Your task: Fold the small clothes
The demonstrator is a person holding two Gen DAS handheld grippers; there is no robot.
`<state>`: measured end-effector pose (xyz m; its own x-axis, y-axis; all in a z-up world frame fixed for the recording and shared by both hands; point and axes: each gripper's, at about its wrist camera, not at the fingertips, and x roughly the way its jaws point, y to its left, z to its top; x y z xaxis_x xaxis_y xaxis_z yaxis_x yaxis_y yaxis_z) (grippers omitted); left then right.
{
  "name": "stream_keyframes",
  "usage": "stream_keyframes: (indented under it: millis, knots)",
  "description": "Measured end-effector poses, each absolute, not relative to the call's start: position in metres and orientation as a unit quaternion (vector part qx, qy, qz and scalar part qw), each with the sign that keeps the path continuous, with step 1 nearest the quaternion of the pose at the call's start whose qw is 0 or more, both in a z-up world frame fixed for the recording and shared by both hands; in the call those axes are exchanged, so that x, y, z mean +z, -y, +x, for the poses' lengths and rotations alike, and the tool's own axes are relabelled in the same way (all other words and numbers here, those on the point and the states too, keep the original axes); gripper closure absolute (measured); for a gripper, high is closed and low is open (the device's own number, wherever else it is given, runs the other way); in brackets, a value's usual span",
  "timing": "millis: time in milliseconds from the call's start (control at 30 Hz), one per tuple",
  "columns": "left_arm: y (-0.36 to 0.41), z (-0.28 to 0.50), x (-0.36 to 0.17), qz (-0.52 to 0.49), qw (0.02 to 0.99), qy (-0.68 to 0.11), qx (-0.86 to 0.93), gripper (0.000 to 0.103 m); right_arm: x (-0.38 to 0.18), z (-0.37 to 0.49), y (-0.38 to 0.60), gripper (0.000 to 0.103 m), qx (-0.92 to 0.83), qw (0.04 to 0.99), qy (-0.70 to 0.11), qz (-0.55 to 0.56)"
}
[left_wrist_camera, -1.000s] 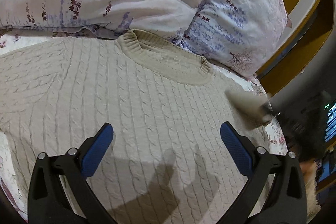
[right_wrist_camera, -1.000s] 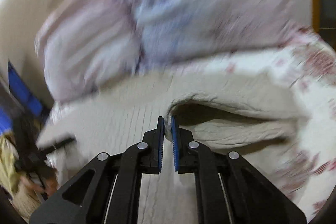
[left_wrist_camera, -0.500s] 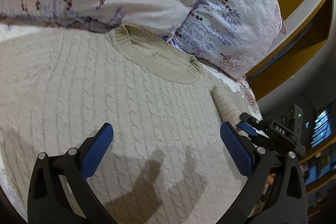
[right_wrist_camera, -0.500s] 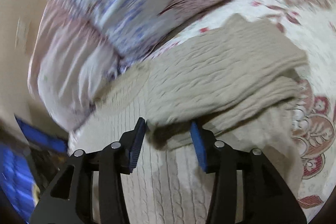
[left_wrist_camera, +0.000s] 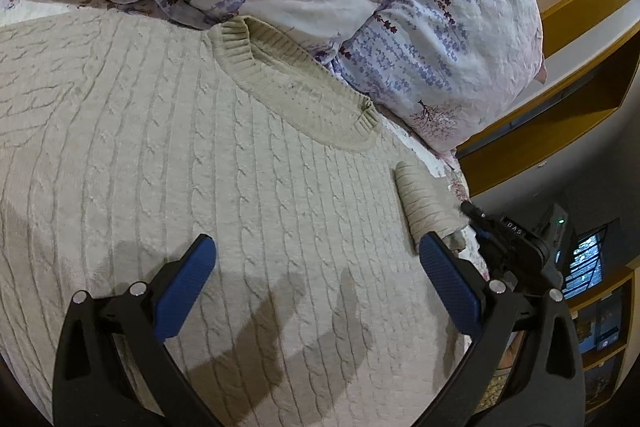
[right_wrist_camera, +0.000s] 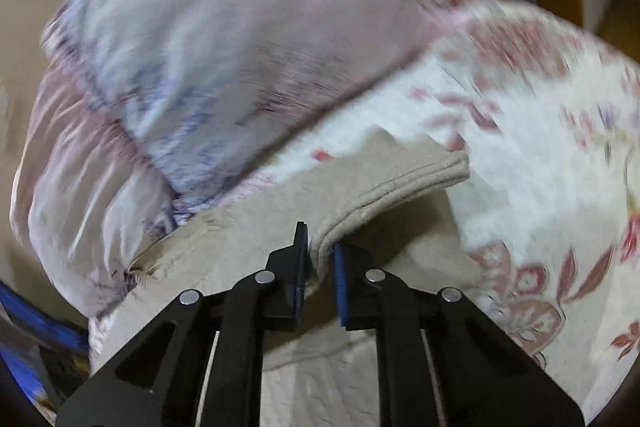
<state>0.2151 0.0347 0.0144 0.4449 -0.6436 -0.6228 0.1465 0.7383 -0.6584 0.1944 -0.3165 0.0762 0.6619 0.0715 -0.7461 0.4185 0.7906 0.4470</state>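
Both grippers are seen over a beige cable-knit sweater [left_wrist_camera: 224, 163] that's spread flat on the bed, collar up against the floral pillows [left_wrist_camera: 440, 39]. The left gripper [left_wrist_camera: 316, 283] is spread wide, nothing held. The sweater's cuff [right_wrist_camera: 384, 191] is pinched by the right gripper [right_wrist_camera: 320, 263].

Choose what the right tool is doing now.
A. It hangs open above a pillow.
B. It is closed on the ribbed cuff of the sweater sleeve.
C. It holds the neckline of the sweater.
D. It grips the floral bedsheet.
B: the right tool pinches the ribbed cuff of the beige cable-knit sweater, with knit fabric between its blue pads.
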Motion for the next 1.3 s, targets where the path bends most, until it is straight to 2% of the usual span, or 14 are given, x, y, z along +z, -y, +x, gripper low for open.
stream_keyframes:
  millis: [133, 267, 300, 367, 433, 467, 567, 767, 867, 900, 933, 1200, 1300]
  knots:
    - [-0.040, 0.216, 0.012, -0.298, 0.793, -0.466, -0.256, 0.002, 0.101, 0.207, 0.254, 0.091, 0.006, 0.891, -0.383, 0.242]
    - [-0.047, 0.216, 0.007, -0.339, 0.773, -0.467, -0.263, 0.006, 0.085, 0.219, 0.175, 0.089, 0.145, 0.865, -0.452, 0.163]
    - [-0.048, 0.217, 0.006, -0.346, 0.769, -0.468, -0.264, 0.007, 0.075, 0.219, 0.155, 0.086, 0.177, 0.850, -0.477, 0.142]
    - [-0.050, 0.217, 0.006, -0.354, 0.766, -0.467, -0.263, 0.008, 0.062, 0.213, 0.137, 0.067, 0.202, 0.836, -0.497, 0.116]
    - [-0.052, 0.217, 0.005, -0.362, 0.763, -0.467, -0.262, 0.008, 0.058, 0.206, 0.139, 0.051, 0.197, 0.834, -0.502, 0.116]
    - [-0.052, 0.217, 0.005, -0.364, 0.762, -0.467, -0.261, 0.008, 0.057, 0.203, 0.147, 0.047, 0.191, 0.831, -0.505, 0.134]
    - [-0.054, 0.217, 0.004, -0.375, 0.760, -0.468, -0.251, 0.013, 0.056, 0.196, 0.177, 0.047, 0.172, 0.819, -0.510, 0.198]
    - [-0.053, 0.232, -0.007, -0.394, 0.747, -0.491, -0.215, 0.046, 0.054, 0.174, 0.224, 0.046, 0.133, 0.805, -0.506, 0.279]
    - [-0.048, 0.245, -0.008, -0.379, 0.754, -0.497, -0.203, 0.074, 0.052, 0.162, 0.244, 0.046, 0.109, 0.805, -0.499, 0.302]
    - [-0.046, 0.249, -0.010, -0.375, 0.753, -0.501, -0.203, 0.090, 0.049, 0.162, 0.248, 0.046, 0.104, 0.805, -0.498, 0.306]
    - [-0.043, 0.254, -0.010, -0.372, 0.753, -0.502, -0.207, 0.095, 0.048, 0.160, 0.252, 0.046, 0.098, 0.804, -0.496, 0.312]
    - [-0.069, 0.257, 0.025, -0.326, 0.812, -0.450, -0.182, 0.096, 0.038, 0.147, 0.295, 0.046, 0.022, 0.802, -0.468, 0.370]
    - [-0.087, 0.255, 0.023, -0.317, 0.822, -0.449, -0.151, 0.096, 0.031, 0.145, 0.316, 0.047, -0.018, 0.796, -0.448, 0.407]
